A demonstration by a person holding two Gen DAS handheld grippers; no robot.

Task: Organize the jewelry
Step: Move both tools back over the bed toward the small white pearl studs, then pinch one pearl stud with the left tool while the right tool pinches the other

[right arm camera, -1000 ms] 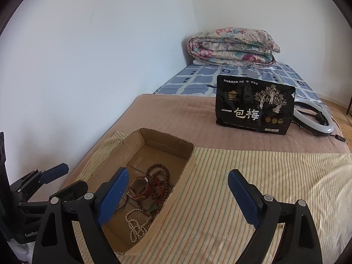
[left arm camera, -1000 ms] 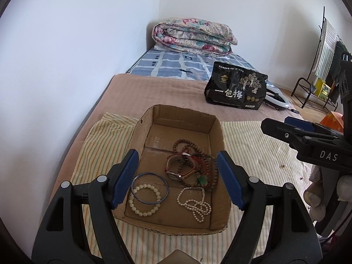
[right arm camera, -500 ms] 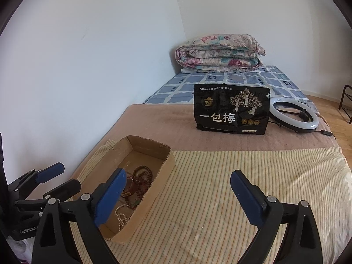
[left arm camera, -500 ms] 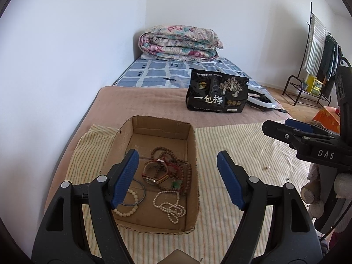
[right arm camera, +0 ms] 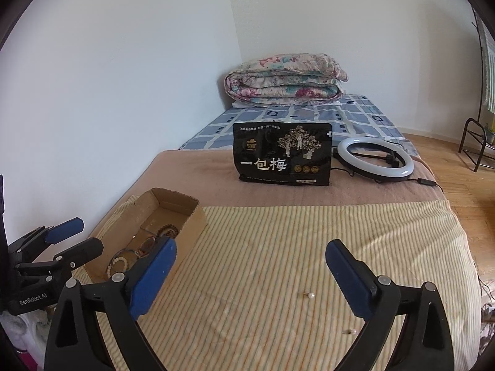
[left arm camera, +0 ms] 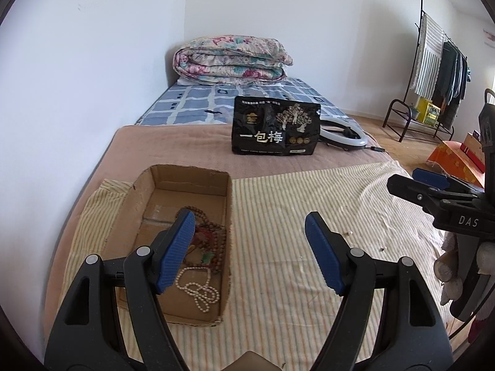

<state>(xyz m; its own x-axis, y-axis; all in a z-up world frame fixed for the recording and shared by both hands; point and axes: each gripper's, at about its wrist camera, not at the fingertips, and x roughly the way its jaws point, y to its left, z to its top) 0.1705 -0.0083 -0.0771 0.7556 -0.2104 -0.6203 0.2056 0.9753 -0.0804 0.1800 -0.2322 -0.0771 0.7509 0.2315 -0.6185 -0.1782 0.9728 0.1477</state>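
An open cardboard box (left arm camera: 185, 171) lies on the striped cloth at the left. It holds a white pearl necklace (left arm camera: 198, 290), brown bead strands (left arm camera: 216, 232) and other bracelets partly hidden behind my left finger. My left gripper (left arm camera: 249, 219) hovers open over the cloth just right of the box, empty. The right gripper (right arm camera: 251, 245) stands wide open above the bare cloth, nothing between its fingers. Two small pearl studs (right arm camera: 309, 294) (right arm camera: 351, 331) lie on the cloth near its right finger. The box (right arm camera: 173, 199) sits to its left, beside the left gripper (right arm camera: 83, 236).
A black snack bag (right arm camera: 283, 157) stands on the brown blanket behind the cloth, with a ring light (right arm camera: 376, 159) to its right. A folded floral quilt (right arm camera: 284, 82) lies at the far end. A white wall runs along the left; a clothes rack (left arm camera: 433, 71) stands far right.
Both grippers have moved to the right, away from the box, so the box has slid to the left in both views. The right gripper's fingers have spread slightly wider.
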